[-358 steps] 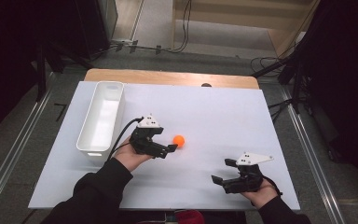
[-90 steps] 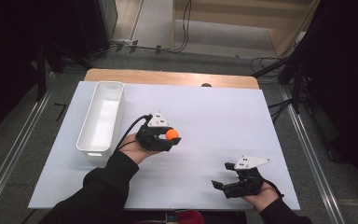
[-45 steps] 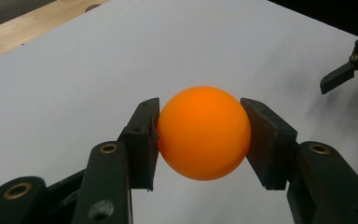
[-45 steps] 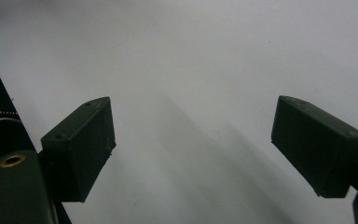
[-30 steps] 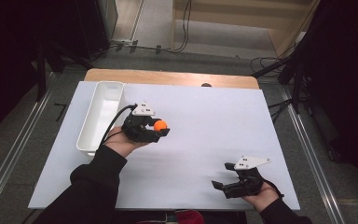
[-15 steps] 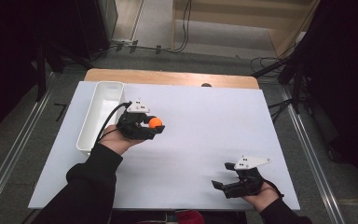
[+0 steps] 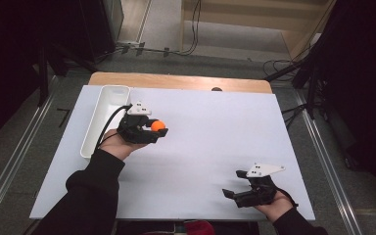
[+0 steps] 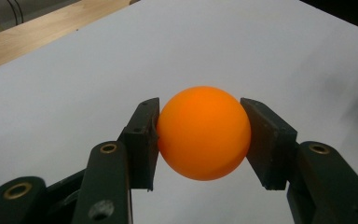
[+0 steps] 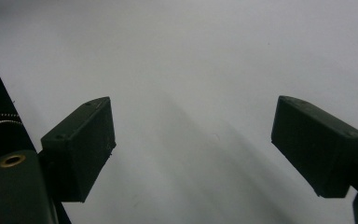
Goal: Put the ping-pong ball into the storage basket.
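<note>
An orange ball [image 8: 204, 132] is pinched between the two black pads of my left gripper [image 8: 200, 135], which is shut on it. In the high view that gripper [image 7: 155, 129] hovers with the ball [image 7: 157, 125] just right of a long white tray [image 7: 97, 128] at the table's left. My right gripper [image 7: 235, 196] rests near the front right of the white table [image 7: 215, 132]. Its jaws stand wide apart in the right gripper view [image 9: 193, 149], with bare white surface between them.
A wooden strip [image 7: 176, 82] runs along the table's far edge. Cables and dark stands lie on the floor beyond it. A metal rail [image 7: 323, 156] borders the table on the right, and another on the left.
My left gripper, holding the ball, has drifted slightly left and away toward the tray over the last second. The right gripper has stayed put.
</note>
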Demonstrator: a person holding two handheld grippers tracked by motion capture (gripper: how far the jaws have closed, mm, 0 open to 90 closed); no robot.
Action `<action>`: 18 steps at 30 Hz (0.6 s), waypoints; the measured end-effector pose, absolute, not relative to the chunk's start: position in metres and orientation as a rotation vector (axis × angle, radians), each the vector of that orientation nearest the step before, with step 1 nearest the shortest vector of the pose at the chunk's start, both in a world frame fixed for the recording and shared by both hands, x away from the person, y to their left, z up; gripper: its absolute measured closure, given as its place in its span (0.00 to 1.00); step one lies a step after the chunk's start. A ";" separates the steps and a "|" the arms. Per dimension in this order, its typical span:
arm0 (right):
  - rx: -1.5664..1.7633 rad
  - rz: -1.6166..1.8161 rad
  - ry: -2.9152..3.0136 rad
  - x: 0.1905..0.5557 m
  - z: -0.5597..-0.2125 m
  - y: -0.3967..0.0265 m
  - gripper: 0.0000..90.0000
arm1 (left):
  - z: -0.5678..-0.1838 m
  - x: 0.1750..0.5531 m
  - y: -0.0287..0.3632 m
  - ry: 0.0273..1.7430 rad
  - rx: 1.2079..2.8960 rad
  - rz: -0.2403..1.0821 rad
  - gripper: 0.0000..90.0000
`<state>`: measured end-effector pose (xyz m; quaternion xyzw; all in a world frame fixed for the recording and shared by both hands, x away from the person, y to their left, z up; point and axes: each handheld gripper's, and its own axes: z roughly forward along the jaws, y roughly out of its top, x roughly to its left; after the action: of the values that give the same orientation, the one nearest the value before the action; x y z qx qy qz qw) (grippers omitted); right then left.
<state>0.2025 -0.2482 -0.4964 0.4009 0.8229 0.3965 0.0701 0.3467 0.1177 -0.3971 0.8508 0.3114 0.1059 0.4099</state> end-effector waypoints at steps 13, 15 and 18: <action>1.220 1.202 2.465 0.205 -0.497 -0.251 0.13 | -0.394 0.351 0.129 0.816 2.126 0.277 0.56; 1.220 1.203 2.465 0.205 -0.497 -0.251 0.14 | -0.394 0.352 0.130 0.822 2.121 0.275 0.56; 1.221 1.200 2.468 0.205 -0.497 -0.251 0.14 | -0.394 0.353 0.133 0.828 2.122 0.272 0.56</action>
<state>0.2050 -0.2507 -0.4973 0.4056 0.8197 0.3985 0.0691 0.3534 0.1330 -0.3940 0.8432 0.3289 0.1082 0.4112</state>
